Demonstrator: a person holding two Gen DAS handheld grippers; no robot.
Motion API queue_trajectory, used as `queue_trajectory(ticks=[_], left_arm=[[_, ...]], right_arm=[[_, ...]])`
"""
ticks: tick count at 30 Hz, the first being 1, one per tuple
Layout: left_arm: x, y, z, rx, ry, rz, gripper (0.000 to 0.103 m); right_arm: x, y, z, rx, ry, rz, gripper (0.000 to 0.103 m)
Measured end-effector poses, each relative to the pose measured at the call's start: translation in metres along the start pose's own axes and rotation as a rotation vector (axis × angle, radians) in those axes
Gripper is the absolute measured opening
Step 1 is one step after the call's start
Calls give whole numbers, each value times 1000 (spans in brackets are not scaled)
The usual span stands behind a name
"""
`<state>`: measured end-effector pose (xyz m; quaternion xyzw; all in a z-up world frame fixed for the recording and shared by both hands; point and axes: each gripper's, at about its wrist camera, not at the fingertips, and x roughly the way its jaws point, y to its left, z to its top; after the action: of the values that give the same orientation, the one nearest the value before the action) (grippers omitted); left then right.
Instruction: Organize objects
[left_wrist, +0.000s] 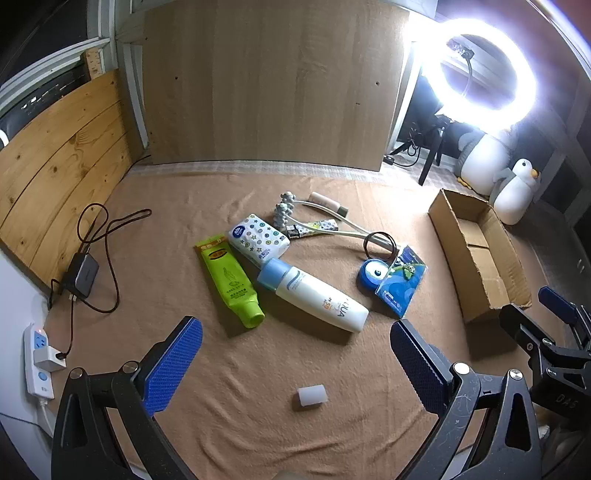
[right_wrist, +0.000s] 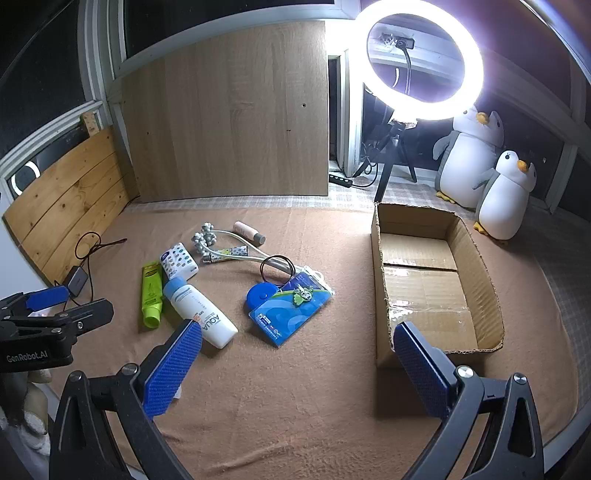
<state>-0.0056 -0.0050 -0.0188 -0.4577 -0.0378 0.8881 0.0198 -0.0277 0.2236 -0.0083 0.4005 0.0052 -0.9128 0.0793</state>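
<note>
Several items lie on a tan cloth: a white AQUA bottle (left_wrist: 314, 295) (right_wrist: 199, 310), a green tube (left_wrist: 229, 280) (right_wrist: 151, 293), a tissue pack (left_wrist: 258, 238) (right_wrist: 179, 260), a white roller massager (left_wrist: 325, 218) (right_wrist: 236, 243), a blue round case (left_wrist: 373, 277) (right_wrist: 260, 295), a blue card packet (left_wrist: 400, 282) (right_wrist: 290, 314) and a small white cap (left_wrist: 312, 397). An open, empty cardboard box (left_wrist: 480, 258) (right_wrist: 428, 280) stands to the right. My left gripper (left_wrist: 295, 365) is open above the cap. My right gripper (right_wrist: 297, 369) is open, empty, left of the box's near corner.
A power strip (left_wrist: 37, 365) and a charger with cables (left_wrist: 81, 275) lie at the left edge. Wooden boards (left_wrist: 266, 85) stand behind. A ring light on a tripod (right_wrist: 421, 62) and two penguin plushes (right_wrist: 506, 195) stand at the back right.
</note>
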Motion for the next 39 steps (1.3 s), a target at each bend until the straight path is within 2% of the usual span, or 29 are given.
queue_trajectory(ticks=[39], left_arm=[[7,-7,-6,21,18,-6,103]], right_arm=[[7,-5,-6,14,23,1,103]])
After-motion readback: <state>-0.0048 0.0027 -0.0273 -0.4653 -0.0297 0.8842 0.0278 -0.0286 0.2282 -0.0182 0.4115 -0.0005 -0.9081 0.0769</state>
